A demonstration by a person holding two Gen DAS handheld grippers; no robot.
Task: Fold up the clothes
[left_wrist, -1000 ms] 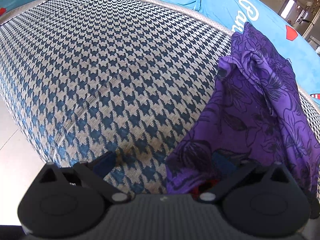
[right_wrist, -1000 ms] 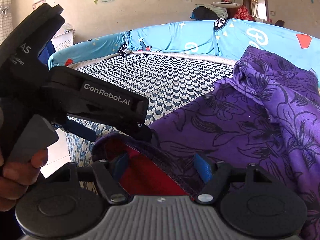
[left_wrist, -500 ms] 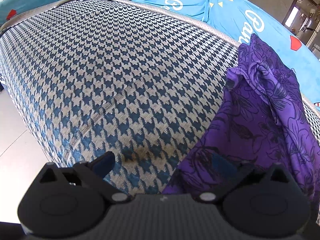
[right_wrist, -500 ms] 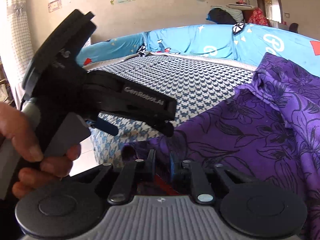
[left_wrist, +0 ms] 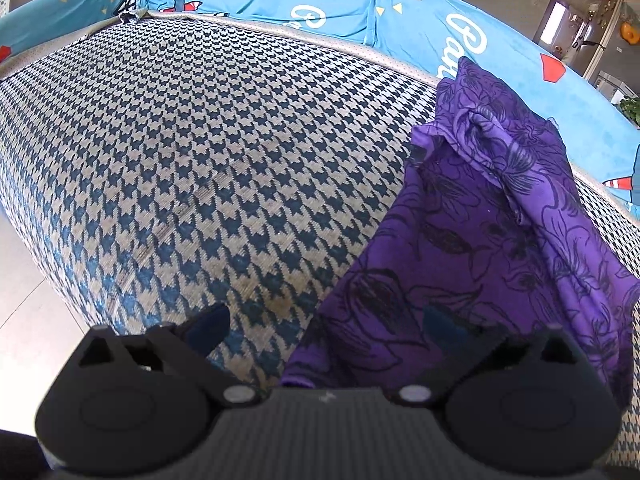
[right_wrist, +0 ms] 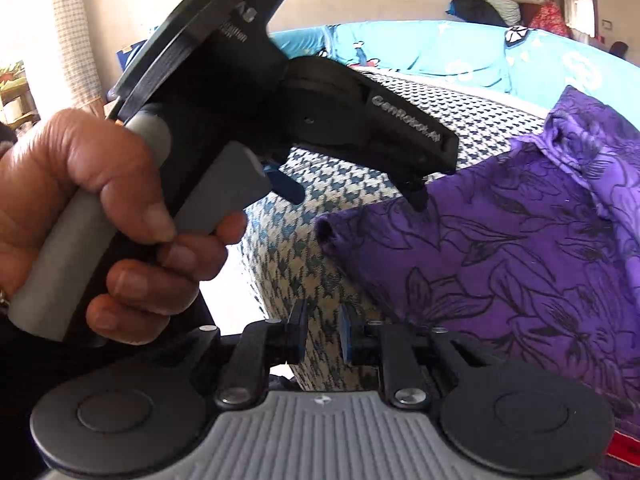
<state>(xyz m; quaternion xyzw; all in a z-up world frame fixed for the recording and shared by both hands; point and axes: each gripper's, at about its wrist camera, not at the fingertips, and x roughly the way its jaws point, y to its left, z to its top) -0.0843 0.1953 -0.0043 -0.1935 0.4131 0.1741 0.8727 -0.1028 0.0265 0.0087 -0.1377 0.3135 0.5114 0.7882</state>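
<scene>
A purple garment [left_wrist: 480, 248] printed with black line-drawn flowers lies along the right edge of a cushion [left_wrist: 208, 152] woven in navy-and-cream houndstooth. Behind it runs a bright blue cover [left_wrist: 420, 28] with white lettering, red and yellow shapes. The left tool [right_wrist: 356, 200] is black with blue pads and grey handle.

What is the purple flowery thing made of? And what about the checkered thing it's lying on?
The purple garment looks like thin, smooth woven cloth, maybe a silky synthetic: it drapes in soft folds, has a slight sheen, and its black flowers seem printed on. The checkered cover looks like thick knitted or coarsely woven fabric, matte, since you can see ribbed thread rows in its blue and beige houndstooth pattern.
</scene>
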